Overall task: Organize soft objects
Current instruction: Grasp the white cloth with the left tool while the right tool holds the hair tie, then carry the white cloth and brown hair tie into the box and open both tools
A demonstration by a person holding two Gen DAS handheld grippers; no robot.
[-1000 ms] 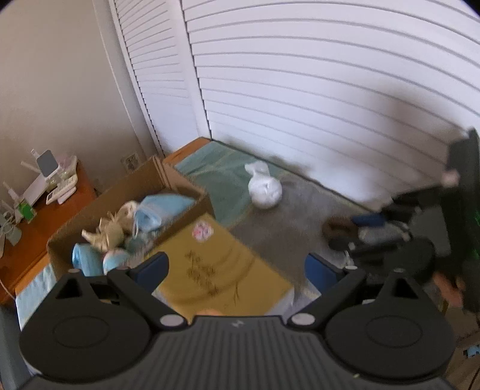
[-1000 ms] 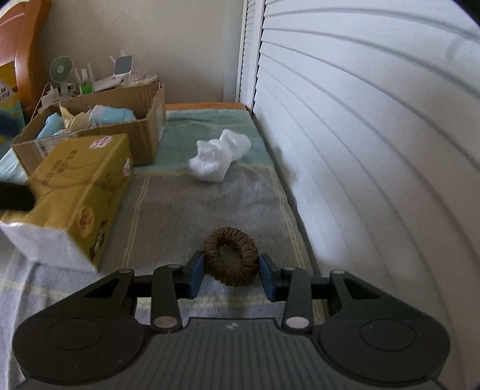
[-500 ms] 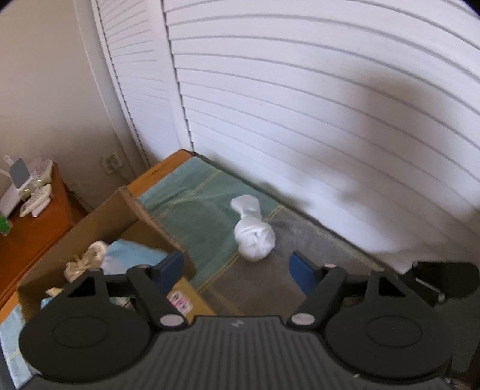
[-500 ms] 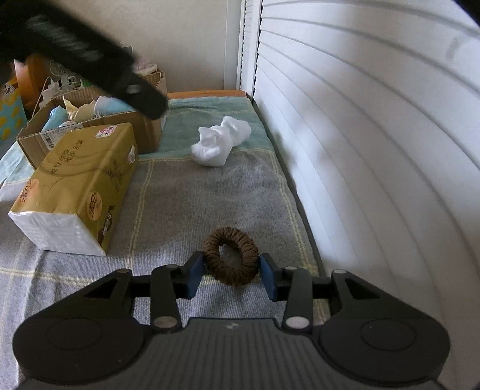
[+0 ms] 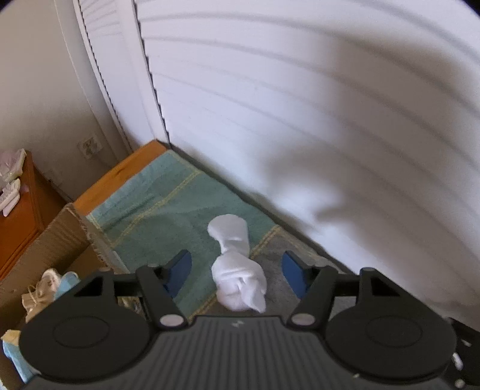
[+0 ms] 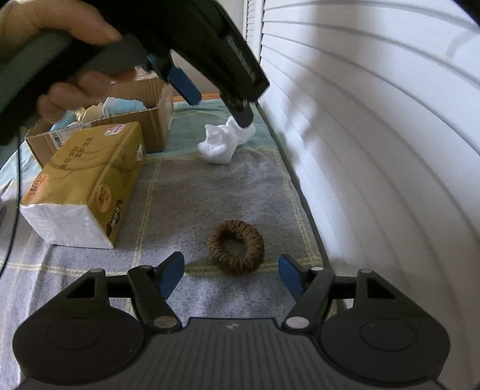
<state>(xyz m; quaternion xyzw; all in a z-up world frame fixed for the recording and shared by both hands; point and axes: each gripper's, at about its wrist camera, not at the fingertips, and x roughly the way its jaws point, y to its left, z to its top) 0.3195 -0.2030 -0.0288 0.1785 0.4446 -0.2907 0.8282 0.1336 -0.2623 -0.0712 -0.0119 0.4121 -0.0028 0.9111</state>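
A white rolled sock (image 5: 237, 264) lies on the green and grey blanket (image 5: 150, 207) by the louvred doors. My left gripper (image 5: 237, 273) hovers over it with the sock between its blue pads; the jaws are closing and the pads stand clear of the cloth. In the right wrist view, the left gripper (image 6: 219, 102) hangs above the sock (image 6: 223, 144), held by a hand (image 6: 45, 24). A brown scrunchie (image 6: 236, 250) rests on the blanket just ahead of my right gripper (image 6: 231, 274). Its jaws are opening and touch nothing.
A cardboard box (image 6: 150, 120) holding several soft items stands at the back left, also seen as the box (image 5: 45, 240). A yellow tissue pack (image 6: 87, 183) lies in front of it. White louvred doors (image 6: 375, 150) run along the right. A wooden cabinet (image 5: 18, 216) stands far left.
The right gripper's jaws spread and let go of the brown scrunchie, which stays on the blanket. The left gripper travelled from over the tissue pack and box to the white sock, its jaws narrowing.
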